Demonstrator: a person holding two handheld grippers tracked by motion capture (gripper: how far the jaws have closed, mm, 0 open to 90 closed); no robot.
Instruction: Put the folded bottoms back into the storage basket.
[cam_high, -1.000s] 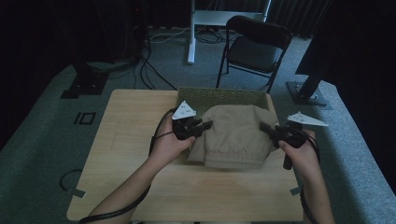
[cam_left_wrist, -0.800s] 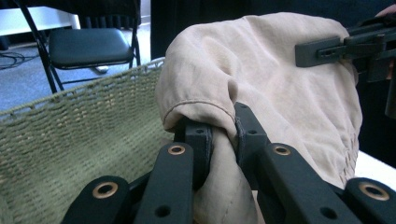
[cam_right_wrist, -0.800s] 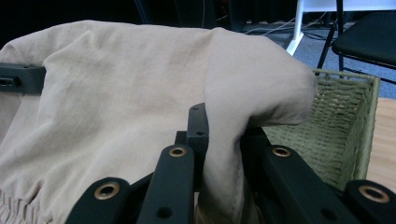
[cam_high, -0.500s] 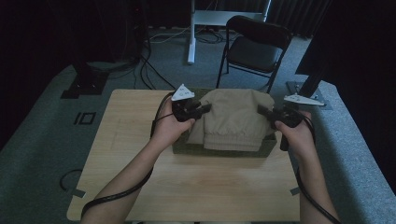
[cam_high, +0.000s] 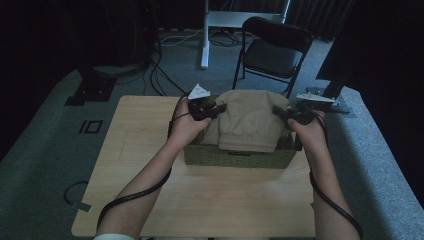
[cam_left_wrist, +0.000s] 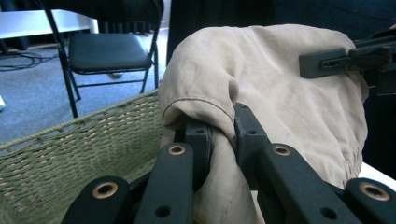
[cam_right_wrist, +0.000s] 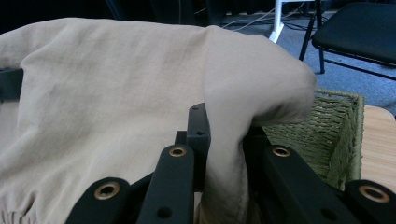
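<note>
A folded beige garment hangs between my two grippers, over a green woven basket on the wooden table. My left gripper is shut on the garment's left edge, and cloth is pinched between its jaws. My right gripper is shut on the right edge, with a fold of the garment squeezed in its jaws. The garment's lower hem droops over the basket's front. The basket wall shows beside the left jaws and the basket's corner beside the right ones.
A black folding chair stands just beyond the table's far edge. A white stand and cables lie on the grey carpet behind. A dark base plate sits on the floor at the left.
Both grippers have carried the garment away from me, from the table's middle to over the basket. The basket's front wall now shows below the cloth.
</note>
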